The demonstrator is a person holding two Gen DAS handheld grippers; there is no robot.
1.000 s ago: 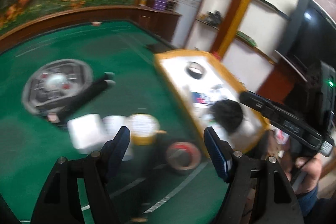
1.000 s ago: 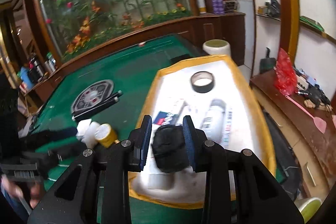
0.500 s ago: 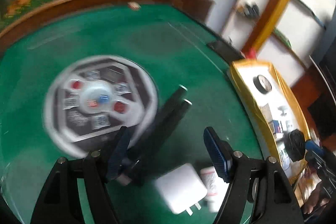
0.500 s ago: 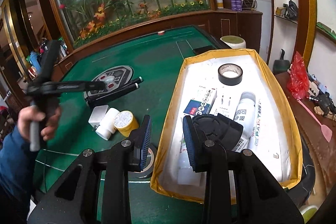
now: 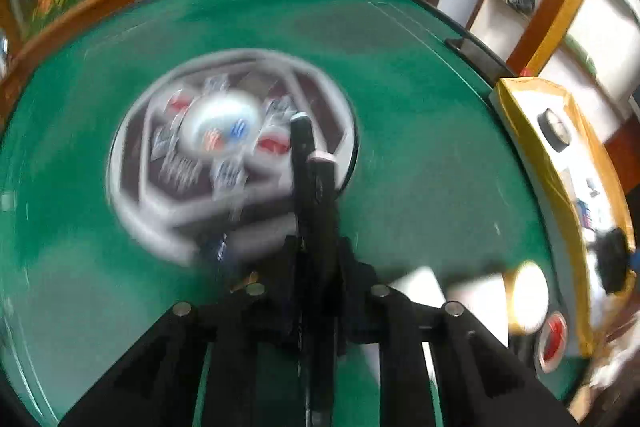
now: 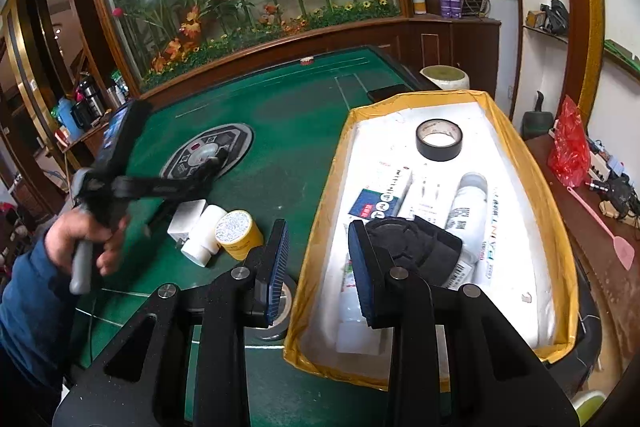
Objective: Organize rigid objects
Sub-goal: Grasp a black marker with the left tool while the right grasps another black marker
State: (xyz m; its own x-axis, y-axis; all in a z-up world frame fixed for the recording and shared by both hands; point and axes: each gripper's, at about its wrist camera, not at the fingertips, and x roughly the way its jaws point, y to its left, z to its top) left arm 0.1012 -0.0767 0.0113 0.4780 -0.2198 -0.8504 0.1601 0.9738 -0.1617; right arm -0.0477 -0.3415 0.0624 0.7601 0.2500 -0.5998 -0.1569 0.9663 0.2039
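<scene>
My left gripper (image 5: 316, 247) is shut on a black two-pronged tool (image 5: 308, 163) that lies on the green table (image 5: 420, 107), pointing at the round centre panel (image 5: 192, 147). The view is blurred. In the right wrist view a hand (image 6: 86, 231) holds that gripper low over the same panel (image 6: 208, 157). My right gripper (image 6: 318, 267) is open with nothing between its pads, at the near left rim of the yellow-edged box (image 6: 520, 163). A black round object (image 6: 408, 247) lies in the box just behind the right finger.
The box also holds a black tape roll (image 6: 439, 140), small cartons (image 6: 384, 195) and a white paint can (image 6: 468, 211). On the felt stand a white adapter (image 6: 186, 217), white bottle (image 6: 204, 235), yellow jar (image 6: 238, 229) and a tape roll (image 6: 280, 311). A cluttered wooden shelf (image 6: 600, 247) runs along the right.
My left gripper swung left and down from the jars to the black tool and closed on it. The black round object, earlier between the right fingers, now lies in the box.
</scene>
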